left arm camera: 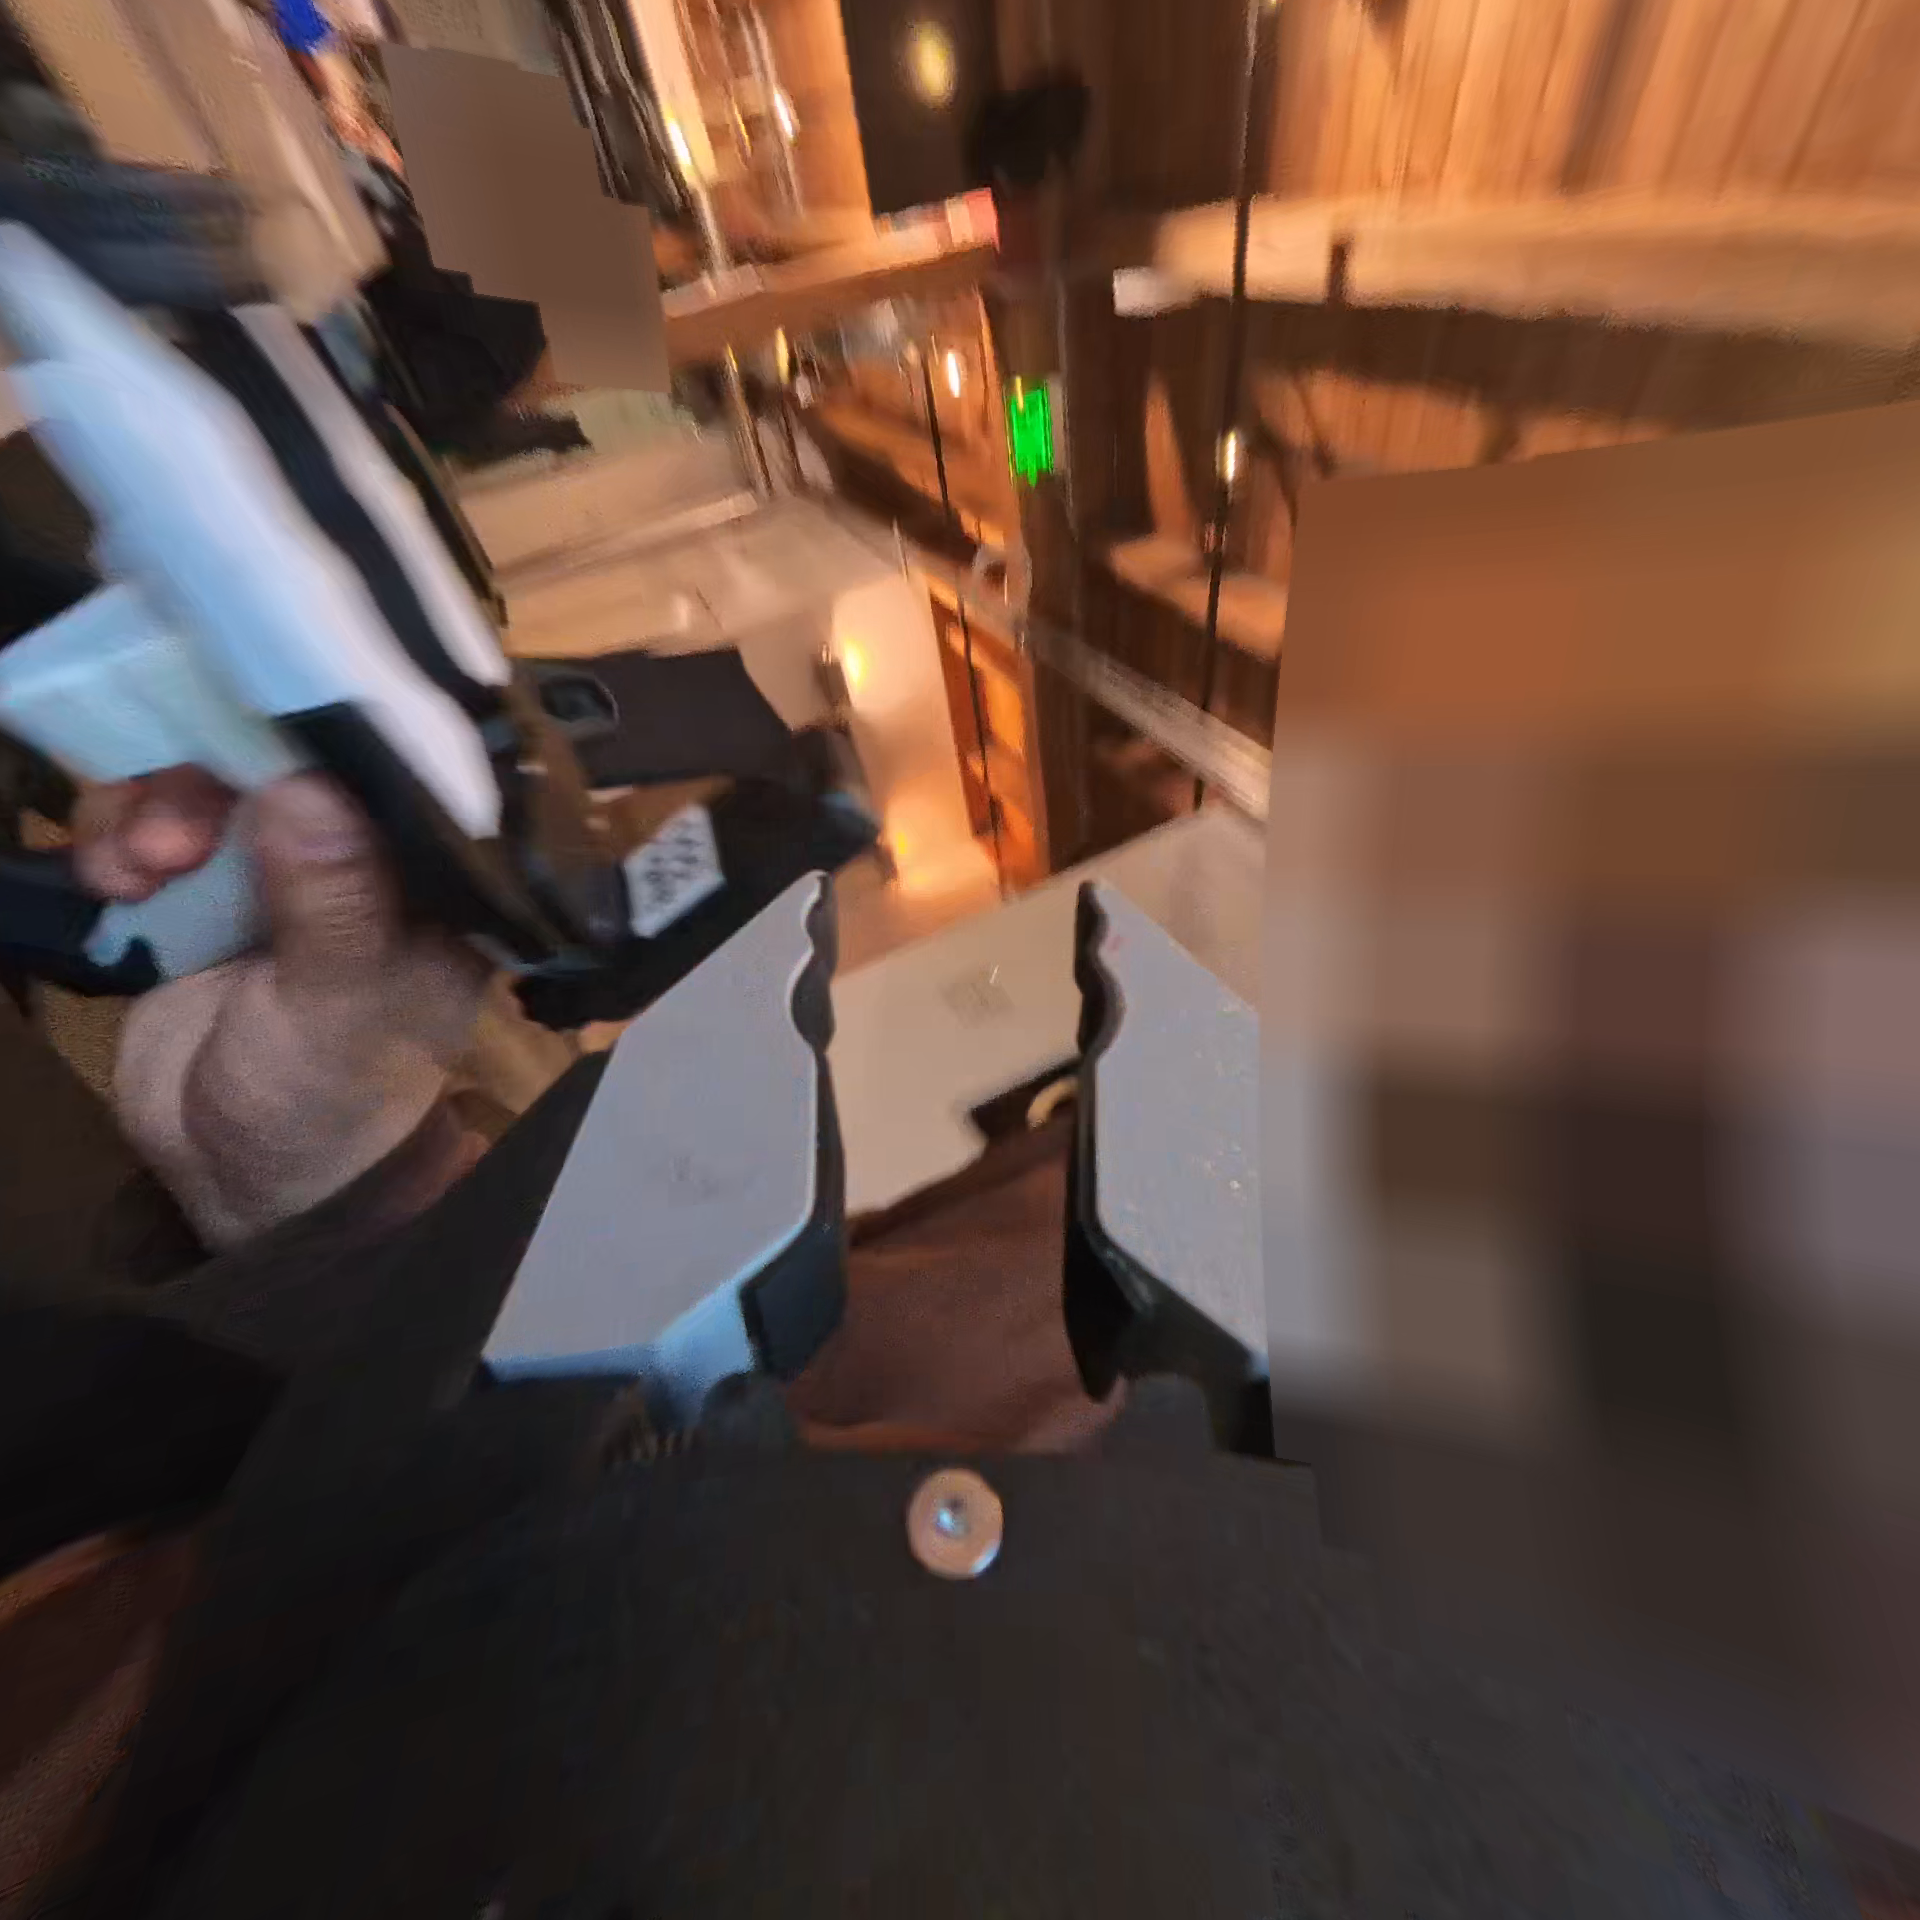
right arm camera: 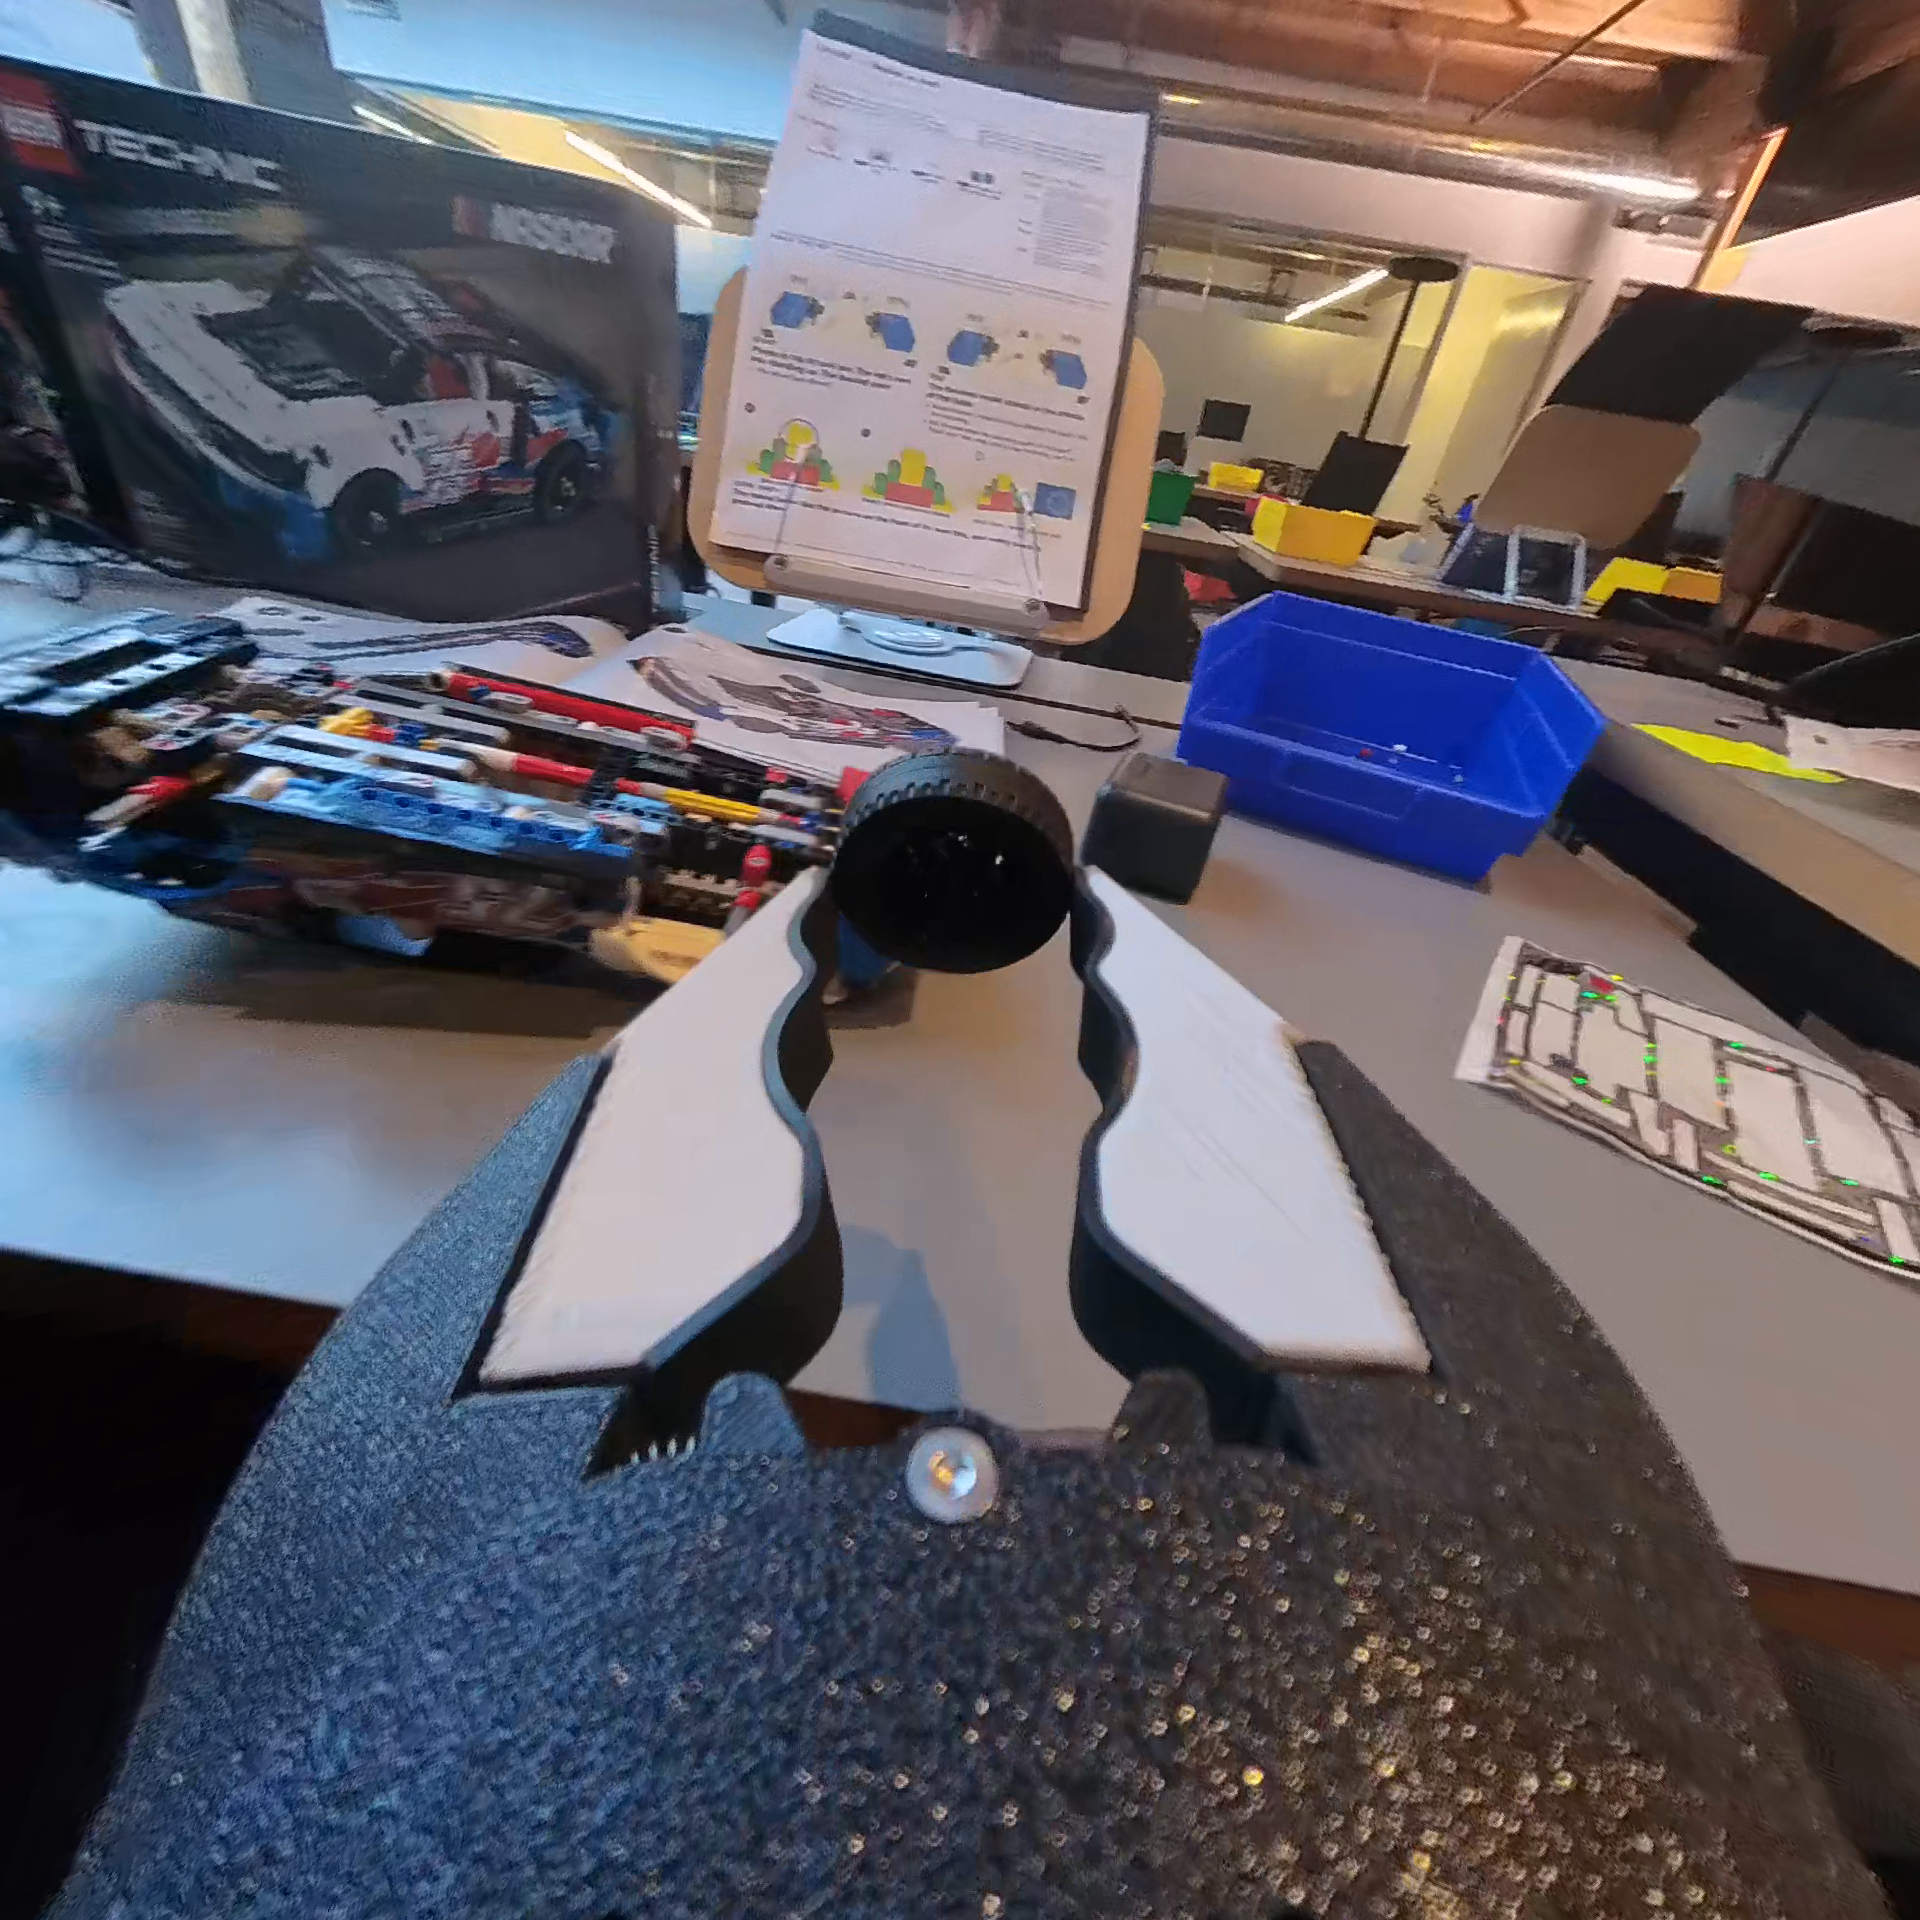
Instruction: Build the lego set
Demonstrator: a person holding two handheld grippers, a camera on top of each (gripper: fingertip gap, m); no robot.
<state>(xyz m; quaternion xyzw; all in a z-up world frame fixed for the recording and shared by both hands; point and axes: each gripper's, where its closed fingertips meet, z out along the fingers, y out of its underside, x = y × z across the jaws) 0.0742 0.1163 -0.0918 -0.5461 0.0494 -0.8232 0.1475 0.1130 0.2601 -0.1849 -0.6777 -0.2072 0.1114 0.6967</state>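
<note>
Grey table (right arm camera: 1039, 1143) surface is seen across the right wrist view, with an office blurred behind. One black lego wheel (right arm camera: 951, 862) is clamped between the tips of the right hand-held gripper (right arm camera: 951, 894). One part-built lego car (right arm camera: 395, 800) lies just left of the wheel, one set box (right arm camera: 343, 364) stands far left, one blue bin (right arm camera: 1382, 727) sits far right. The left hand-held gripper (left arm camera: 951, 914) is spread wide, holding nothing, its view blurred.
</note>
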